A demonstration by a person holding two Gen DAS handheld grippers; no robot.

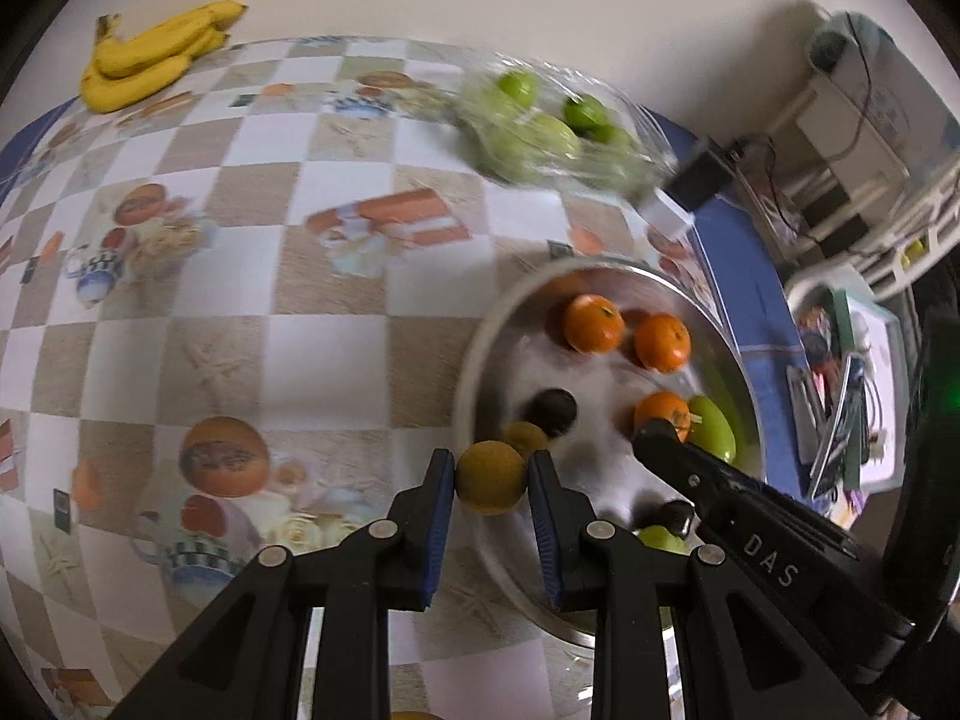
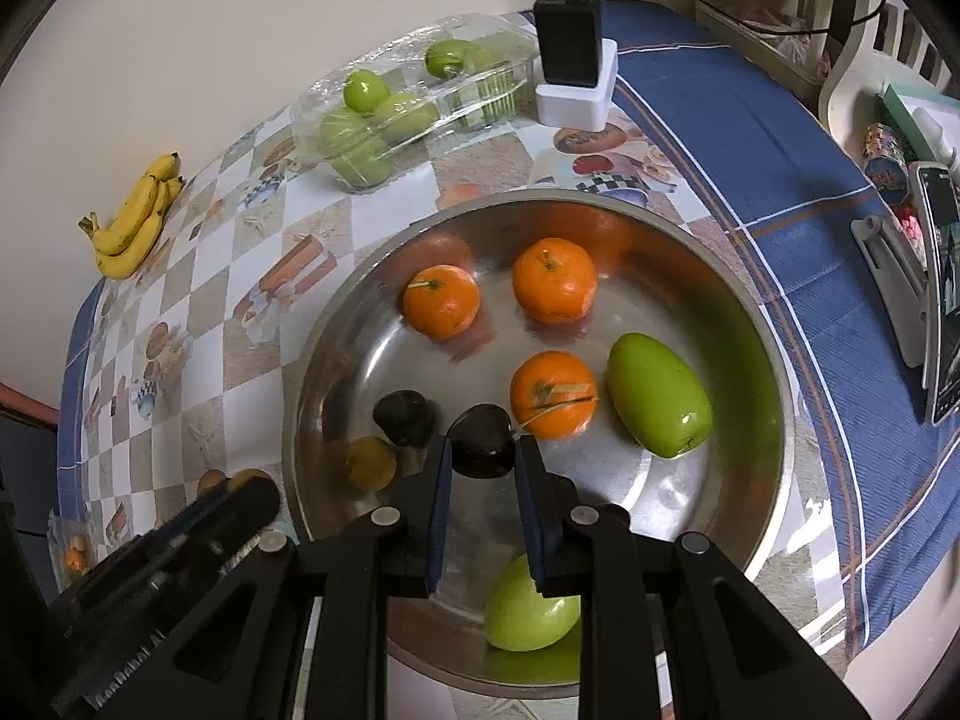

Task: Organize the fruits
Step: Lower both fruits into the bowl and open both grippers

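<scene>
Two tools, each pinching one small fruit over the steel bowl (image 2: 774, 360)

Our left tool (image 1: 492, 474) clamps a round yellow-brown fruit (image 1: 491, 477) above the bowl's rim; our right tool (image 2: 480, 450) clamps a dark fruit (image 2: 482, 447) above the bowl's middle, just beside an orange (image 2: 553, 394). Both fruits are near-round, so we read no long axis; the green mango (image 2: 659, 394) lies with its long axis slanting toward the desk's blue-cloth edge. We judge the smooth round skins could roll out of the narrow pads if we swing fast, or bump the neighbouring orange.
</scene>
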